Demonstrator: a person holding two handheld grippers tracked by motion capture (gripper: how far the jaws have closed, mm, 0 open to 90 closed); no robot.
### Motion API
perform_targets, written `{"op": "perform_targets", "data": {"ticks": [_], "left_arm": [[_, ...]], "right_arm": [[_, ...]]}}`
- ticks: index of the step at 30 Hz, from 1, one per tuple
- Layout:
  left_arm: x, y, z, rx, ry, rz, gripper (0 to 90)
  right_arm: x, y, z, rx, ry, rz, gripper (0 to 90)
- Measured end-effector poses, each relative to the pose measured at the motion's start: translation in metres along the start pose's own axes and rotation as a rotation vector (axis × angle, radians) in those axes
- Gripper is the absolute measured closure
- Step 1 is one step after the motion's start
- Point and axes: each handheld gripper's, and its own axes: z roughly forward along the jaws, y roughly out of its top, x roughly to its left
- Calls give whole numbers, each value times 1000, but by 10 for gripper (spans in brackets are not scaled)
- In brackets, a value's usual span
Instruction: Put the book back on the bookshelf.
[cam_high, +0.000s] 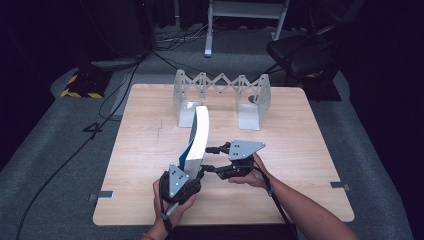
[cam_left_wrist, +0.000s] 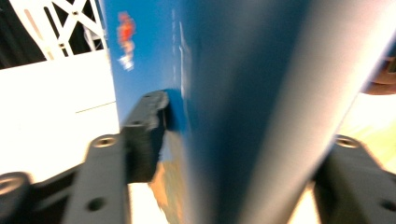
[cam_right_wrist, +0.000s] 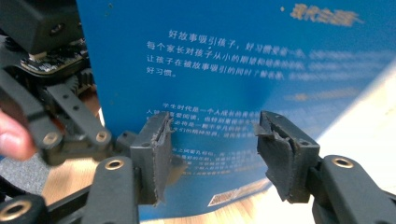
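A thin book (cam_high: 199, 134) with a blue cover and white page edges stands upright and tilted on the wooden table (cam_high: 145, 145). My left gripper (cam_high: 189, 175) is shut on its near bottom corner. In the left gripper view the book (cam_left_wrist: 233, 93) sits between both jaws, with the gripper (cam_left_wrist: 247, 154) clamped on it. My right gripper (cam_high: 211, 159) is open just to the right of the book, its jaws pointing at the cover. The right gripper view shows the blue cover (cam_right_wrist: 224, 70) with white printed text close behind the open gripper (cam_right_wrist: 210, 149), which holds nothing.
A silver expandable book rack (cam_high: 220, 92) with two end plates stands at the table's far middle. The left gripper's linkage (cam_right_wrist: 56, 116) and a fingertip (cam_right_wrist: 14, 135) lie at the left of the right gripper view. Cables cross the grey floor (cam_high: 75, 150).
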Motion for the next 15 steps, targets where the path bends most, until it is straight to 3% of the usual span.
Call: {"op": "perform_targets", "data": {"ticks": [1,3,8,11,13,15], "left_arm": [[4,0,-2,2,8,15,513],[12,-1,-4,2,7,-8,576],[27,-1,-6,5,0,-44,599],[37,-1,-6,2,-11,-75,601],[43,-2,-7,7,-2,-44,603],[46,-2,-6,2,-14,-43,603]], "right_arm": [[0,0,2,4,-8,2,431],[-3,-2,4,-2,-12,18,422],[-7,-6,4,38,-36,2,404],[-16,-15,-12,85,-63,7,362],[-22,-25,-27,109,-86,30,362],[-31,-40,-51,148,-112,62,361]]}}
